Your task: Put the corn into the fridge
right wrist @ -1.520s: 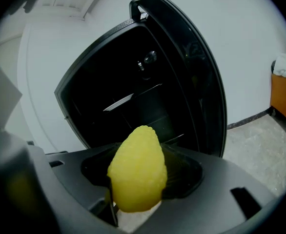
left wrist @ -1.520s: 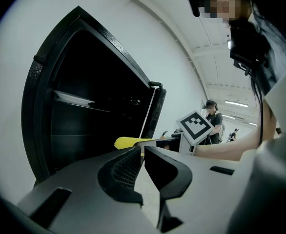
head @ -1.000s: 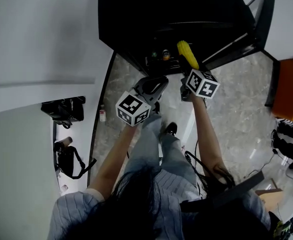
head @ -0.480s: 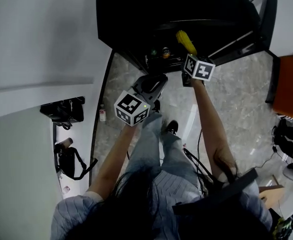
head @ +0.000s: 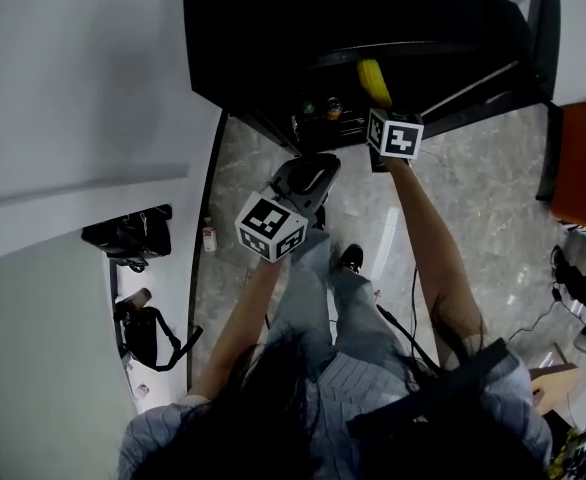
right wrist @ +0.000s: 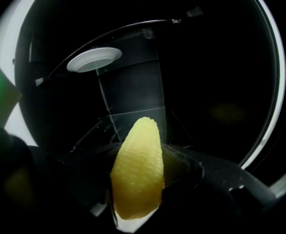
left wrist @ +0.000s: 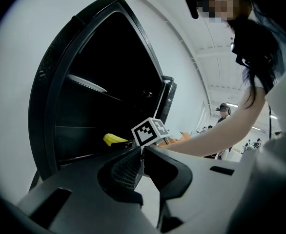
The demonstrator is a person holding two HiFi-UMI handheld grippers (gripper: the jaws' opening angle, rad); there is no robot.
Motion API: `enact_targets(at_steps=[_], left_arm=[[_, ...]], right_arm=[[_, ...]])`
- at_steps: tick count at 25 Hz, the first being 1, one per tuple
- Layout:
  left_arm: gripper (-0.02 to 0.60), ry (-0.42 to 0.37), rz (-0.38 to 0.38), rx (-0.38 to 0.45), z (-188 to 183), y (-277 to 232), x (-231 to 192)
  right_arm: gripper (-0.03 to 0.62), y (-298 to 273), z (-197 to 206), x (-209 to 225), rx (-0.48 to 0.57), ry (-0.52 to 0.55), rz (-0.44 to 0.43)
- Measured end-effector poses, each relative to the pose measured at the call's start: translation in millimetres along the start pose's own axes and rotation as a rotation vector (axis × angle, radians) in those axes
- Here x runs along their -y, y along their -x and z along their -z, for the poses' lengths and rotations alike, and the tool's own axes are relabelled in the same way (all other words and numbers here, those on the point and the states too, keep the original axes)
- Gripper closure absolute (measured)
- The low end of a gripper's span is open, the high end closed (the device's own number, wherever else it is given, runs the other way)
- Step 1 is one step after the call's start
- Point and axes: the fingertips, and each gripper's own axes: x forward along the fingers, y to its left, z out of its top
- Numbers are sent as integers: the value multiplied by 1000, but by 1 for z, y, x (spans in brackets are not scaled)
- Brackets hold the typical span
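The yellow corn point(head: 374, 80) is held in my right gripper point(head: 377, 98), tip pointing into the dark opening of the black fridge point(head: 273, 38). In the right gripper view the corn point(right wrist: 138, 172) stands upright between the jaws, which are shut on it, in front of a glass shelf point(right wrist: 133, 121). My left gripper point(head: 308, 176) hangs lower, outside the fridge, shut with nothing in it. From the left gripper view point(left wrist: 142, 161) I see the corn point(left wrist: 114, 140) at the fridge's point(left wrist: 99, 106) opening, beside the right gripper's marker cube point(left wrist: 150, 130).
The fridge door point(head: 533, 28) stands open at the right. Small bottles point(head: 331, 108) sit low inside the fridge. A white round disc point(right wrist: 94, 59) shows high inside. An orange object point(head: 583, 163) is at the far right, black bags point(head: 128, 233) at the left wall.
My right gripper has carried the corn up and forward, deeper into the fridge opening. The left gripper has drifted slightly right and stays shut.
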Motion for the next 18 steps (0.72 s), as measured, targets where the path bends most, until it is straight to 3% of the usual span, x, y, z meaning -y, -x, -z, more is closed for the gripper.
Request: enact_targets(at_steps=[4,9,14,18], left_arm=[[568,-12,-16,-1,3,1,-8],[568,0,-28,-11,12,2,-9],[568,6,-24,-37,21,0,-9],[568,3,-30,-34,19,-3,-10]], right_arm=[[347,-11,-10,-1,31,-29,-3],[347,-27,-13,-2,-10,-21,-8],[347,-40,-9,3,-60,53,19],[347,-49,-15,-1,-45,80,-23]])
